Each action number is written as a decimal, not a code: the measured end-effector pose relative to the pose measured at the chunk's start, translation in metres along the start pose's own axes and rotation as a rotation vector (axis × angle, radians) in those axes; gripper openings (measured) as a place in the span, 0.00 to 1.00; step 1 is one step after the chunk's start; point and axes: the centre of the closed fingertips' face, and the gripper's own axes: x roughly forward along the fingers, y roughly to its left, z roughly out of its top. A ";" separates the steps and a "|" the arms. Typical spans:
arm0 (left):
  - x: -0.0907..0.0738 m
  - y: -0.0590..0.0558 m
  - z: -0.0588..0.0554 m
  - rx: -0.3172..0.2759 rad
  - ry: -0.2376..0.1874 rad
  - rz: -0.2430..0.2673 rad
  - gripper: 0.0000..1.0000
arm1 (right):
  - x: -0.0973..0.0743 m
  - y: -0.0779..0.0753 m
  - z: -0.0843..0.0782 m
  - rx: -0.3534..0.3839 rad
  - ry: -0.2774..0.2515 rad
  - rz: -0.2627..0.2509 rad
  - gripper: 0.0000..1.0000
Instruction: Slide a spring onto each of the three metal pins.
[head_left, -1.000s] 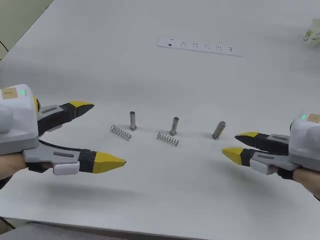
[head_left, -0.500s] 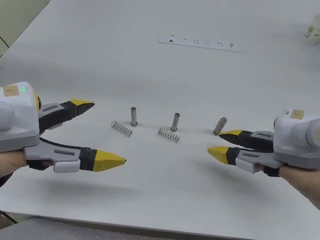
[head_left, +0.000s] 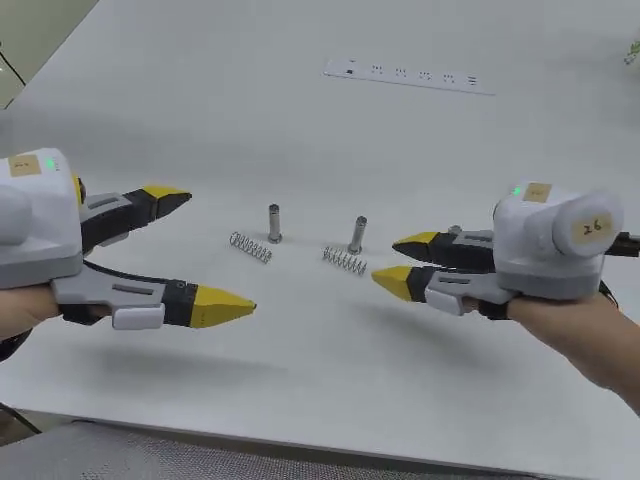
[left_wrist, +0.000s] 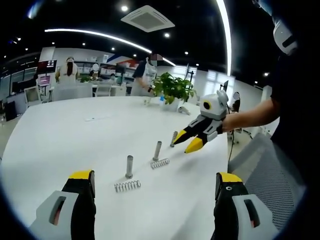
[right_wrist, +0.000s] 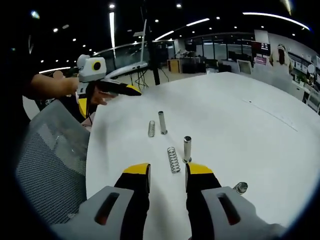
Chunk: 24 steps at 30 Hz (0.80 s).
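Left spring (head_left: 250, 247) and middle spring (head_left: 344, 260) lie loose on the white table (head_left: 300, 120).
The left spring is just beside the upright left pin (head_left: 274, 222), and the middle spring lies at the foot of the upright middle pin (head_left: 357, 234). The third pin (left_wrist: 173, 138) looks wrapped in a coil. The right gripper (head_left: 387, 261) hovers near the middle spring, jaws slightly apart. The left gripper (head_left: 218, 250) hangs well to the left, jaws spread wide.

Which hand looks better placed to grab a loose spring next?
Right, I'd judge. The right gripper points its slightly parted jaws at the loose coiled steel spring beside the middle upright metal pin, close ahead. The left gripper hangs with jaws wide apart.
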 end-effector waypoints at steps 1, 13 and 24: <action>0.000 0.000 0.000 0.002 0.001 -0.001 0.98 | 0.003 0.001 0.000 -0.007 0.009 0.010 0.26; -0.002 -0.002 -0.004 -0.009 0.009 -0.004 0.98 | 0.027 0.003 -0.007 -0.025 0.046 0.018 0.22; -0.004 -0.002 -0.005 -0.011 0.010 -0.003 0.97 | 0.040 -0.003 -0.016 -0.019 0.076 0.007 0.19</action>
